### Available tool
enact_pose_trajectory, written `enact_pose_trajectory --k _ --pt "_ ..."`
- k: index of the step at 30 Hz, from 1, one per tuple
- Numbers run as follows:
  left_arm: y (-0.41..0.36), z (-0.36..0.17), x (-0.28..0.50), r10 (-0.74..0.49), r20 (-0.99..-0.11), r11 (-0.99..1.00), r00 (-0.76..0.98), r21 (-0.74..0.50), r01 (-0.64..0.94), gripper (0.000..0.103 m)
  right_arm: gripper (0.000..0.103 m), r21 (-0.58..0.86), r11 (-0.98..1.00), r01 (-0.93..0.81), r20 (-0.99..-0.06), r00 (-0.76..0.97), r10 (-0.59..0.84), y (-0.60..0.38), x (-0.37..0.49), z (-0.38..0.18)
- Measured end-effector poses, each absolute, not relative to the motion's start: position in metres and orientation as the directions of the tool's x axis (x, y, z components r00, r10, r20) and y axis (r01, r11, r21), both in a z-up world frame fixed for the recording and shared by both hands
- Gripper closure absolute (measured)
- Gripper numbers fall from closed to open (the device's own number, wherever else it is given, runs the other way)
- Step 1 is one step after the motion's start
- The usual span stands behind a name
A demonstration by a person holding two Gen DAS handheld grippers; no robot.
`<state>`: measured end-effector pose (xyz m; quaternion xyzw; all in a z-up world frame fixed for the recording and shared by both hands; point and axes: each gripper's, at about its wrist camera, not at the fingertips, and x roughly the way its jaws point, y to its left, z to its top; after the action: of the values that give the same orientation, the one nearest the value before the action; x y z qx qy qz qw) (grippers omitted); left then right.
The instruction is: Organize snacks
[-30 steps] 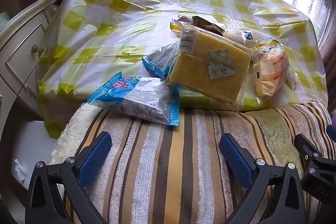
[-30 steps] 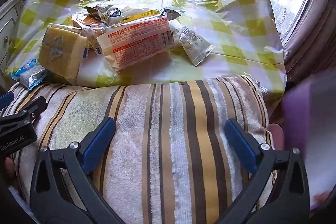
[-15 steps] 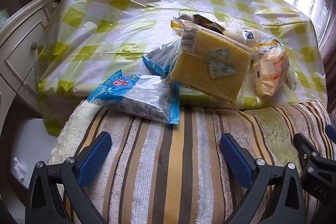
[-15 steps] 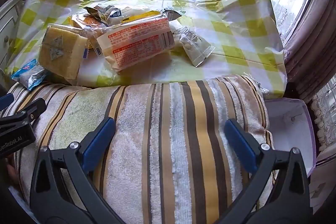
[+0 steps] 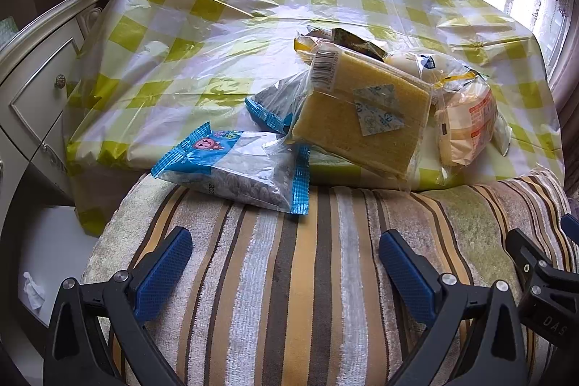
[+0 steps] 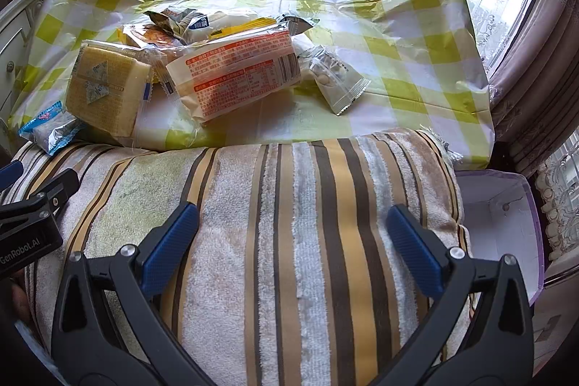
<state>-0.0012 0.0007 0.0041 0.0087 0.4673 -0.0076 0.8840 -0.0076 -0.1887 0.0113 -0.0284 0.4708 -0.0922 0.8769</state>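
A heap of snack packs lies at the near edge of the yellow-checked table (image 5: 224, 24) (image 6: 416, 35). A blue-edged pack (image 5: 235, 167) (image 6: 49, 129) overhangs onto the striped cushion (image 5: 300, 277) (image 6: 289, 223). A yellow cake in clear wrap (image 5: 362, 118) (image 6: 105, 89) leans on the heap. An orange-printed bread pack (image 6: 239, 75) (image 5: 466, 125) and a small clear sachet (image 6: 336, 82) lie to its right. My left gripper (image 5: 286, 259) and right gripper (image 6: 293, 234) hover open over the cushion, short of the snacks, holding nothing.
A white cabinet with drawers (image 5: 32, 89) stands left of the table. A white box with a purple rim (image 6: 499, 227) sits low at the right, beside the cushion. Curtains (image 6: 524, 67) hang behind and to the right. The far half of the table is bare cloth.
In the right wrist view a blurred purple-white shape at the right edge a second ago has settled as the purple-rimmed box beside the cushion. Grippers and snacks have barely shifted.
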Motion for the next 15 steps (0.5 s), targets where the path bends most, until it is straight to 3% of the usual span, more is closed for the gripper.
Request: enact_pose_trajectory --k 15 --pt "0.0022 0.0039 -0.0026 -0.026 -0.804 1.0 0.595 -0.017 0.021 0.0 0.0 -0.175 0.975 0.134 -0.821 0.527 -0.22 -0.1851 -0.0045 0.0088"
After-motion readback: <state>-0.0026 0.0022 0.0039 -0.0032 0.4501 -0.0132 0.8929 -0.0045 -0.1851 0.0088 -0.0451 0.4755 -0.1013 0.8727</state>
